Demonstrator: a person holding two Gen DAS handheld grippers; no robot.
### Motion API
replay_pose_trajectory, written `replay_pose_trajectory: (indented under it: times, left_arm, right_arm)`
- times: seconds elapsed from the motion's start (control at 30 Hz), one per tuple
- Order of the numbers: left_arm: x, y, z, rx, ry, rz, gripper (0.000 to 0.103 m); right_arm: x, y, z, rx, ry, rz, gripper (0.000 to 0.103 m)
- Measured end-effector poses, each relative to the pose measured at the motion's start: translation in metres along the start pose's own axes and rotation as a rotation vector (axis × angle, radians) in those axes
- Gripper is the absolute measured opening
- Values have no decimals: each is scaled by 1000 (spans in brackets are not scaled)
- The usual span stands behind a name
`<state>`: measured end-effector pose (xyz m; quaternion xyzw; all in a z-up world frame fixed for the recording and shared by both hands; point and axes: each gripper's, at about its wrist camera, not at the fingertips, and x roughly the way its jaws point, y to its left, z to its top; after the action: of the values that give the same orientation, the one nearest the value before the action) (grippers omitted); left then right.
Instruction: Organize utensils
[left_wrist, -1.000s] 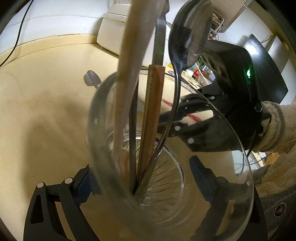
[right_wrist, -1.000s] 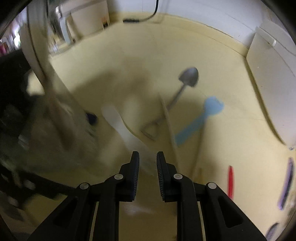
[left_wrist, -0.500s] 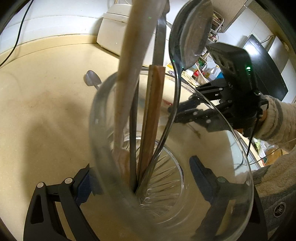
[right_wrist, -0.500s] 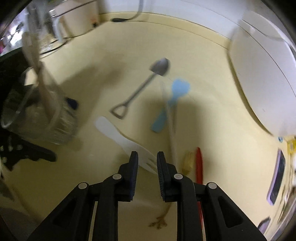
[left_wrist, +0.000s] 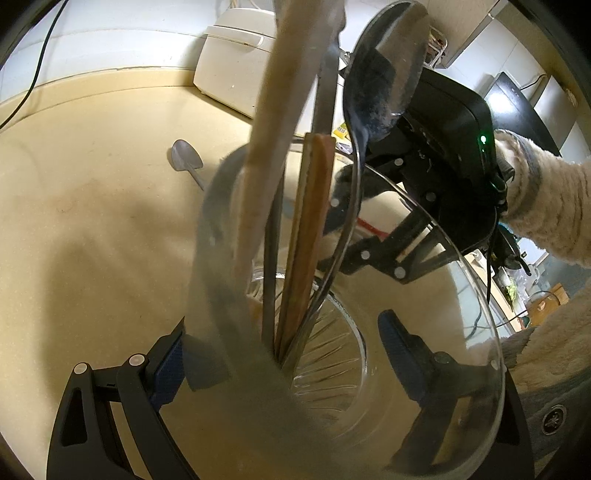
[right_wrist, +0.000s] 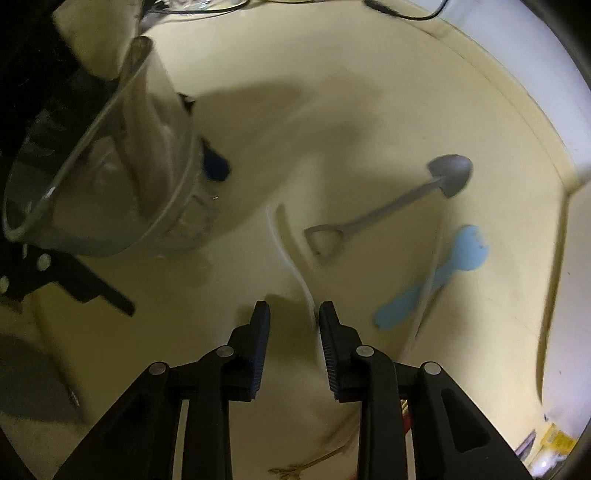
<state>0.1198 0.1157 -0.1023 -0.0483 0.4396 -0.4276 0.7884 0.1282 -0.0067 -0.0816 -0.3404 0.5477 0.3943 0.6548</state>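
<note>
My left gripper is shut on a clear glass jar that stands on the beige counter. In the jar lean a wooden spoon, a metal spoon and wooden chopsticks. My right gripper points down at the counter beside the jar, its jaws opening. A white plastic fork lies under it, its end between the fingertips close to the right pad, blurred and not pinched. A grey shovel-shaped spoon and a blue spoon lie further right.
A white rice cooker stands at the back wall, a black cable to its left. A pale chopstick crosses the blue spoon. A red utensil shows through the glass. A fleecy sleeve holds the right gripper.
The right gripper has swung and rolled over the counter to the white fork, and its jaws stand wider apart. The left gripper and the jar have stayed put.
</note>
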Motion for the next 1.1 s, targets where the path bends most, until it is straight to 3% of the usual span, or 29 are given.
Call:
replay_pose_trajectory:
  times: [0.07, 0.17, 0.37, 0.7, 0.77, 1.0, 1.1]
  left_arm:
    - [-2, 2, -1, -1, -1, -2, 94]
    - [-4, 4, -2, -1, -1, -2, 94]
    - [-6, 5, -2, -2, -2, -3, 94]
    - [-3, 6, 0, 2, 1, 3, 94]
    - [-3, 5, 0, 2, 1, 3, 94]
    - [-3, 5, 1, 2, 1, 3, 94]
    - [-3, 5, 0, 2, 1, 3, 94]
  right_arm:
    - [1, -4, 5, -1, 4, 15, 29]
    - [6, -23, 13, 17, 2, -7, 19]
    - [5, -31, 19, 82, -47, -23, 17]
    - [-63, -64, -67, 412, -285, 97, 17]
    - [-76, -67, -78, 456, -319, 121, 7]
    - [-85, -48, -85, 501, -357, 115, 6]
    - [-75, -37, -79, 483, -319, 80, 6]
